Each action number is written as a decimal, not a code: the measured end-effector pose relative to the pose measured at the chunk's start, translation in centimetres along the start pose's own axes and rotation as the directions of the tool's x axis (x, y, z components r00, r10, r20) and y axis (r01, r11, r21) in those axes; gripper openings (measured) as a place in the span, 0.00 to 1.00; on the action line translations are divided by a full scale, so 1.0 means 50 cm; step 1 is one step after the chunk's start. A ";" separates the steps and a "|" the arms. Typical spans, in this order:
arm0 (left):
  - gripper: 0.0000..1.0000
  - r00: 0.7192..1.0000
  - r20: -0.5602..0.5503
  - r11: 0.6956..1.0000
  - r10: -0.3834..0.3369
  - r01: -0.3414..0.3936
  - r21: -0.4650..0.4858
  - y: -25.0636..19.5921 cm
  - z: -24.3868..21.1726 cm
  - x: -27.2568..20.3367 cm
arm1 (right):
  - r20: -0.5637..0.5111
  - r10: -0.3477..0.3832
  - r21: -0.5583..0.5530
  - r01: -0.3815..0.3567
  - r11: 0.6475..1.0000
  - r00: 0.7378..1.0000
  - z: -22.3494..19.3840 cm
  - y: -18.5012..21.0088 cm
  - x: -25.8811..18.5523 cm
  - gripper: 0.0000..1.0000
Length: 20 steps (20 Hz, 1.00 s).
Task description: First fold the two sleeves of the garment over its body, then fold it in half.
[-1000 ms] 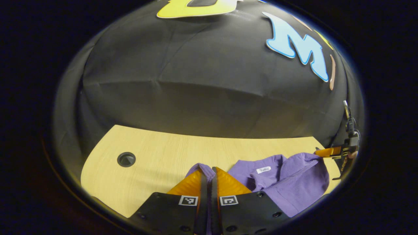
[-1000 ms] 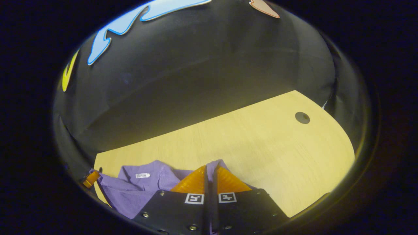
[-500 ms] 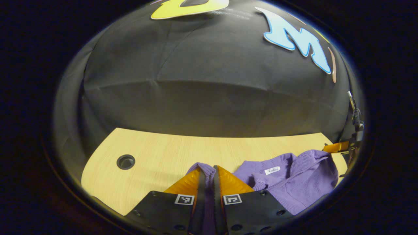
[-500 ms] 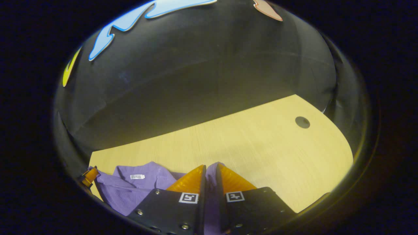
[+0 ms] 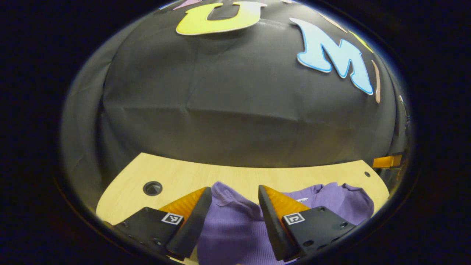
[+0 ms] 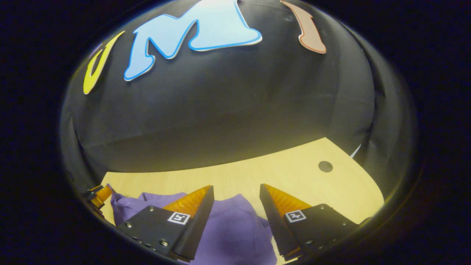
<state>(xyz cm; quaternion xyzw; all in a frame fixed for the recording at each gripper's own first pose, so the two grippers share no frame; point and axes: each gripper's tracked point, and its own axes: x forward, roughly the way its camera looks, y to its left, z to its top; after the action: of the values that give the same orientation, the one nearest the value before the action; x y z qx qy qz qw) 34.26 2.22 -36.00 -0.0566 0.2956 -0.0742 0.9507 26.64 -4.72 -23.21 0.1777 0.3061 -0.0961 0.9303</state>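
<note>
**A:** What does the left gripper view give, from its left side across?

**B:** Far left of the fingers, a round dark hole (image 5: 152,188) is set in the pale wooden table (image 5: 235,176). Then comes the left gripper (image 5: 234,203), its two fingers spread wide, holding nothing. The purple garment (image 5: 235,224) lies on the table between and below them and runs off to the right, bunched, with a bit of white label (image 5: 302,200) peeking out just past the right finger. Farther right sits a small dark dot (image 5: 367,174) near the table's edge, and at the far right the other gripper's tip (image 5: 386,161) shows beyond that edge.

**A:** And the right gripper view?

**B:** At far left, the other gripper's tip (image 6: 99,195) is just beside the garment's (image 6: 232,228) corner; whether they touch, I cannot tell. Then the right gripper (image 6: 235,202), also spread apart and empty, with purple cloth between and beneath its fingers. Right of them is bare table (image 6: 331,187) and another round hole (image 6: 325,166).

**A:** Room to move?

**B:** Open wood lies ahead of both grippers up to the black cloth wall (image 5: 235,110), which rises at the table's far edge. Nothing stands on that strip.
</note>
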 end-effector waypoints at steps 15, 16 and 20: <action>0.92 0.972 0.228 0.998 0.054 -0.057 0.010 -0.082 0.136 -0.386 | 0.307 0.181 -0.341 -0.070 0.937 0.934 0.134 0.120 -0.350 0.96; 0.92 0.969 0.241 0.998 0.053 -0.058 0.013 -0.095 0.144 -0.418 | 0.322 0.197 -0.341 -0.081 0.937 0.926 0.132 0.123 -0.385 0.97; 0.92 0.950 0.300 0.996 0.083 -0.092 0.014 -0.126 0.162 -0.538 | 0.352 0.254 -0.347 -0.126 0.929 0.901 0.103 0.104 -0.509 0.96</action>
<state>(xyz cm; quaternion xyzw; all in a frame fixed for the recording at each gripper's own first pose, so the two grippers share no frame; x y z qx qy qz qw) 16.28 1.25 -13.53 -0.0407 0.1497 -0.0267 0.9875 10.69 -0.19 -2.57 0.0330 0.1068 0.0131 0.9936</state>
